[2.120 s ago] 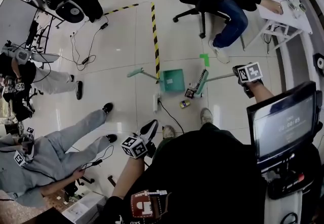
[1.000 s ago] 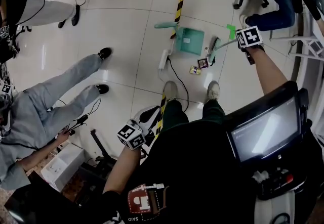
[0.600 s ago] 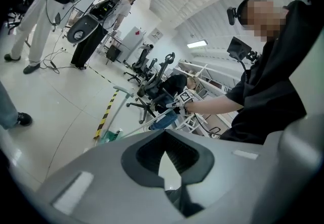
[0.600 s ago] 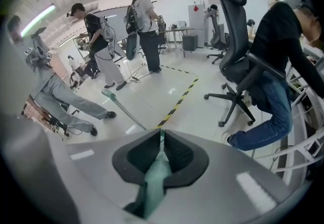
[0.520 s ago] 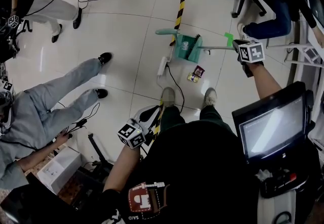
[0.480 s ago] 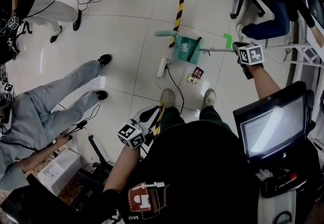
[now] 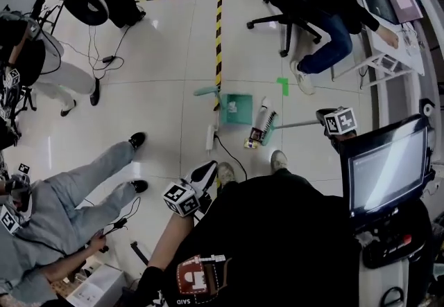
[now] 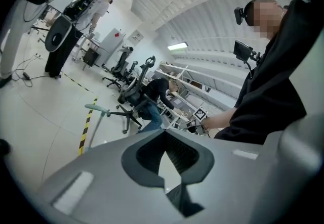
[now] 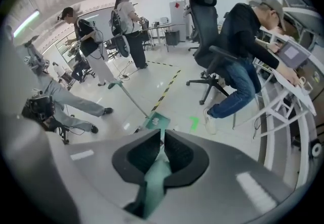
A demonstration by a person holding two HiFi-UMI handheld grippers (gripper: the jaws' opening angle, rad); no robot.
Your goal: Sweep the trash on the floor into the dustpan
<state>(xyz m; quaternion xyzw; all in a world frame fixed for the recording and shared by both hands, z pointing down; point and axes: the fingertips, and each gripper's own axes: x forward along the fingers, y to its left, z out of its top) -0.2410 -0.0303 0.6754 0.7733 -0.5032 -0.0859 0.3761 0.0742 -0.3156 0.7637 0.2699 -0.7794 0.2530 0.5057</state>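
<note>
My right claw [image 9: 162,136] is pressed shut on the green handle of the broom [image 9: 154,180], which fills the slot between the jaws; my left claw [image 8: 164,138] has its jaws together on nothing and hangs near my left knee, well apart from the work; so the right claw is the nearer one and does this alone.

From the right claw the handle runs leftward, low across the floor [image 7: 159,84], to the broom head [image 7: 270,127], which stands crosswise to it, one end near and one end far; the trash [image 7: 252,138], a few small wrappers, lies just beside the near end of that head, on its left side; the dustpan [image 7: 236,108] sits further left and a little farther off, with its own handle [image 7: 206,91] rising away to the left, so I judge its mouth faces the broom.

That line decides the stroke: trash, then pan, both to the left of the bristles; I would push left and slightly away along the handle's axis, keeping the near end of the head behind the wrappers lest they slip past toward my feet.
</note>
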